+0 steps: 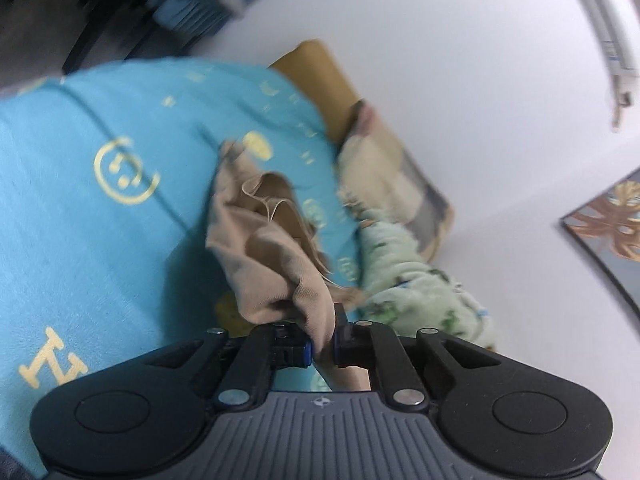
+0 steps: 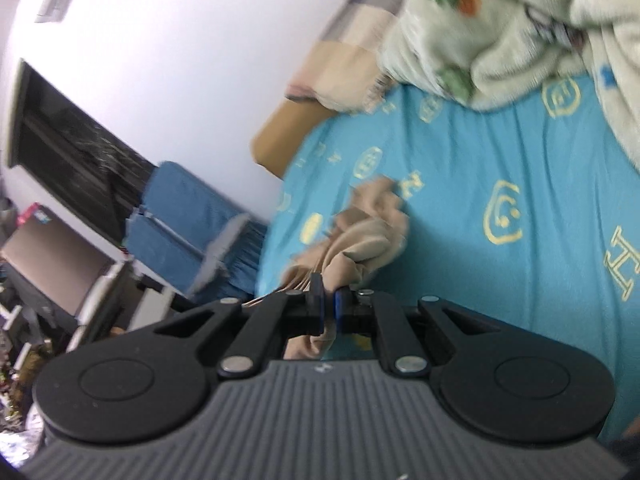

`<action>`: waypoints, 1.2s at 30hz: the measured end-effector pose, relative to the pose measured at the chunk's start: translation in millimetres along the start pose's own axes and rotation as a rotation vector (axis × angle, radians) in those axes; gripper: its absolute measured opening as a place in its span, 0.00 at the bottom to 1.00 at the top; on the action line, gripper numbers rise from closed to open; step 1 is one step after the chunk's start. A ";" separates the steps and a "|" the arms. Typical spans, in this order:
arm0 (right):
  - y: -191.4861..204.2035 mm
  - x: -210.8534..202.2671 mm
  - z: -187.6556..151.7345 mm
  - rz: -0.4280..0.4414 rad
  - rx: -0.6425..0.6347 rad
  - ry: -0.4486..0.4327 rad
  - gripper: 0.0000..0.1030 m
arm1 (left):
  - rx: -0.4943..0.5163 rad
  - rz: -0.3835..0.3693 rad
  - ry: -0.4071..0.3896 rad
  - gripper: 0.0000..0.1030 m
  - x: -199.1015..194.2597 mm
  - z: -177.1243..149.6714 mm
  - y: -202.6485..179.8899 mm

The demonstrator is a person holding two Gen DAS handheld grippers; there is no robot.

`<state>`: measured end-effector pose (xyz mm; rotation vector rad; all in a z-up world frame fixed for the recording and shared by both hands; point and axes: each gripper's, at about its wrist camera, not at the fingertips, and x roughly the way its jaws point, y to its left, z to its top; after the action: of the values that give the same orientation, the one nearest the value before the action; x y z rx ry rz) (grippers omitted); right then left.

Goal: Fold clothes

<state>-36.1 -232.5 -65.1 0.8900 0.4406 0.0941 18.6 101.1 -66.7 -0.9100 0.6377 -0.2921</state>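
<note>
Both tongs are pinched narrow on the same tan garment (image 1: 272, 248). The left gripper (image 1: 322, 344) has a bunched fold squeezed between its 2 blue-padded fingers, w/ the rest of the cloth hanging crumpled forward over the blue bedsheet (image 1: 100, 208). The right gripper (image 2: 329, 308) clamps another bunched bit, thin trim or straps trailing off to its left side. Holding at 2 separate spots probably lets the person pull the garment apart and spread it flat before any fold; right now it's a wad, not laid out, so the task looks early.

The garment sits lifted just above or partly resting on the sheet, roughly mid-bed; can't tell how much touches, as both views are motion-blurred.

Around it: a fluffy pale-green blanket (image 2: 500, 40) w/ small prints lies heaped near the far edge of the bed, just beside where the garment would spread. A checked beige pillow (image 1: 384, 168) sits by the tan headboard (image 1: 320, 80) against the white wall (image 1: 460, 60). The blanket is the likely obstacle, as it eats into the flat space. Off the bed, a blue folding rack (image 2: 188, 216) and clutter stand well apart.
</note>
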 end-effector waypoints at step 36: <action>-36.5 144.8 54.6 -0.080 -0.010 0.158 0.10 | 0.114 0.025 0.201 0.18 148.3 78.8 26.6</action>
<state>113.9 -257.8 -111.4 0.8571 0.6223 0.0941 182.8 94.3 -110.4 -0.7682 0.8093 -0.3968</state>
